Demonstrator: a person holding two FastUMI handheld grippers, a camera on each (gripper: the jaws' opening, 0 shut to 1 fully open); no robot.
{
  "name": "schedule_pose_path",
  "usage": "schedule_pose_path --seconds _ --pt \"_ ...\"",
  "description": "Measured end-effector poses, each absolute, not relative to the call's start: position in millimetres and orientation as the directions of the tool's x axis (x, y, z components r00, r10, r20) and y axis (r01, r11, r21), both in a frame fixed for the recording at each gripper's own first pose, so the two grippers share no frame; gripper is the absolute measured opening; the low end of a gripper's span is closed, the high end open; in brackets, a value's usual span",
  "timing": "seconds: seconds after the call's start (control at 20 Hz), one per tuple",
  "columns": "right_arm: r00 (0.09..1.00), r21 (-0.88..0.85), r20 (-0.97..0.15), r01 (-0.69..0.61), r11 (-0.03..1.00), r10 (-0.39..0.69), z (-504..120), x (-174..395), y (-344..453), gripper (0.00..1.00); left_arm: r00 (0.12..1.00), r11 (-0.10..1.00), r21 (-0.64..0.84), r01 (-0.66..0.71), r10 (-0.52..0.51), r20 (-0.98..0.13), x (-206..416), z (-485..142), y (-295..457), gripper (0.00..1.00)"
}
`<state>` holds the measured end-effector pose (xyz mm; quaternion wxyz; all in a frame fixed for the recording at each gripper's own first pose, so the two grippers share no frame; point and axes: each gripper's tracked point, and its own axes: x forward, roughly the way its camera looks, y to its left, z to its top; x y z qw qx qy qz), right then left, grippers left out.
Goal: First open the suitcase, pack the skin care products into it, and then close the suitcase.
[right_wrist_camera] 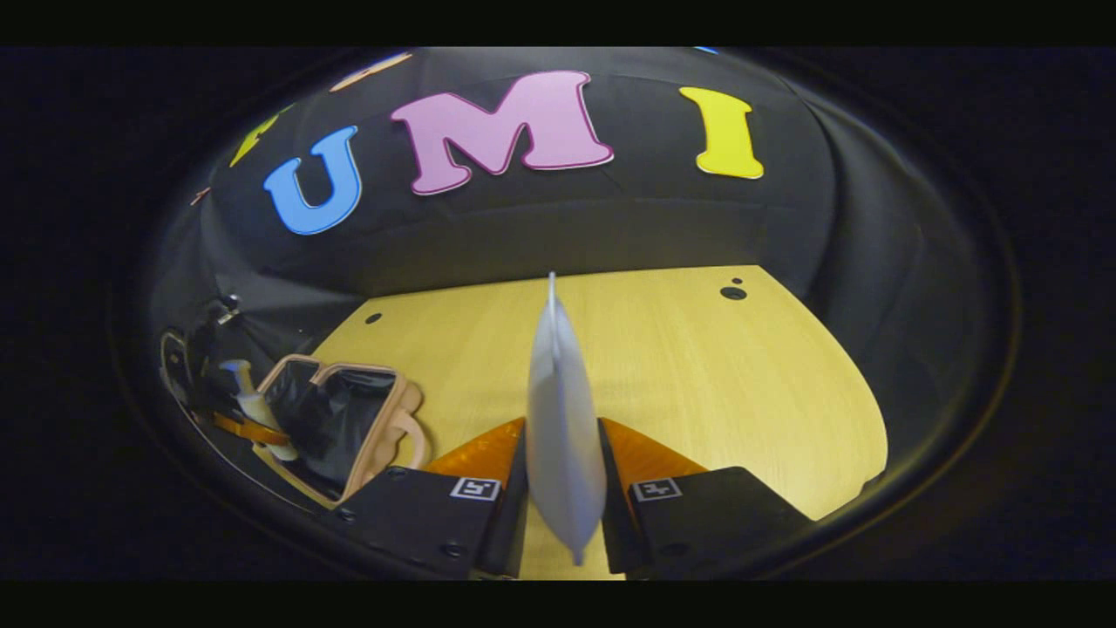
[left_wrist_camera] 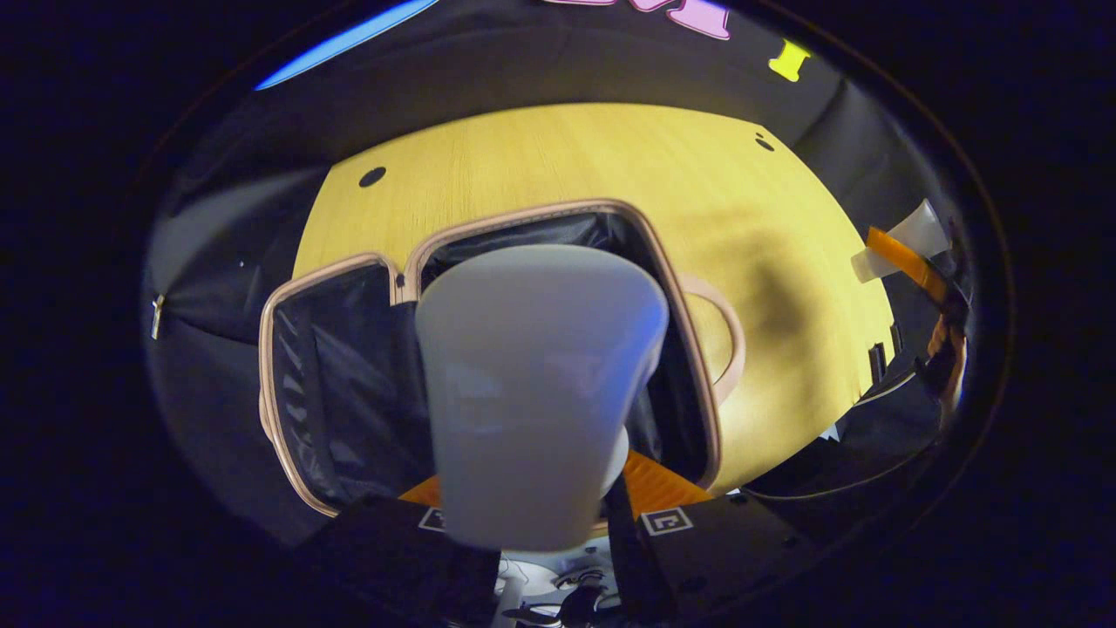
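We hold a pale tube (left_wrist_camera: 536,392) clamped in our left tool (left_wrist_camera: 540,515) right above the open suitcase (left_wrist_camera: 349,392) on the tabletop (left_wrist_camera: 567,157), while our right tool (right_wrist_camera: 562,501), well off to the side, pinches a flat pouch (right_wrist_camera: 562,427) edge-on.

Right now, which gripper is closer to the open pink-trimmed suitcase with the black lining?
Left. The left gripper hangs right over the open pink-trimmed suitcase. The right gripper sits off to its side, over the bare wooden table.

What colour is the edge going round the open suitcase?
Pale pinkish beige. The suitcase trim shows best in the left gripper view, around its dark lining.
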<state>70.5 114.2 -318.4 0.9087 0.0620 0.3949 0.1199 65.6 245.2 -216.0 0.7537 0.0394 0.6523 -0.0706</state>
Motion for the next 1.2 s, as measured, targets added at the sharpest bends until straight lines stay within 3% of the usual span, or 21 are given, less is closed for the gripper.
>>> schedule_pose_path --seconds 0.15,0.45,0.6,0.9,1.2 --pt "0.656 0.209 -0.699 -0.193 0.959 0.284 -307.2 54.4 131.2 0.40 0.015 0.991 -0.055 0.123 -0.058 -0.998 56.2 -242.4 242.8 0.55" --pt "0.648 0.148 -0.708 -0.250 0.957 0.279 -297.4 35.1 154.3 0.40 -0.060 0.997 -0.009 0.079 -0.004 -0.998 62.2 -293.1 267.8 0.54" --pt "0.629 0.155 -0.717 -0.277 0.948 0.300 -298.7 29.8 175.5 0.40 -0.059 0.999 -0.031 0.040 -0.029 -0.998 64.2 -304.6 269.6 0.57" --pt "0.538 0.242 -0.741 -0.344 0.907 0.401 -301.5 17.3 235.0 0.40 -0.009 0.996 -0.086 -0.015 -0.086 -0.996 57.7 -313.9 260.4 0.63" --pt "0.416 0.333 -0.769 -0.387 0.860 0.485 -316.5 -1.0 289.2 0.40 0.233 0.996 -0.081 0.045 -0.089 -0.968 74.3 -268.5 272.0 0.65"
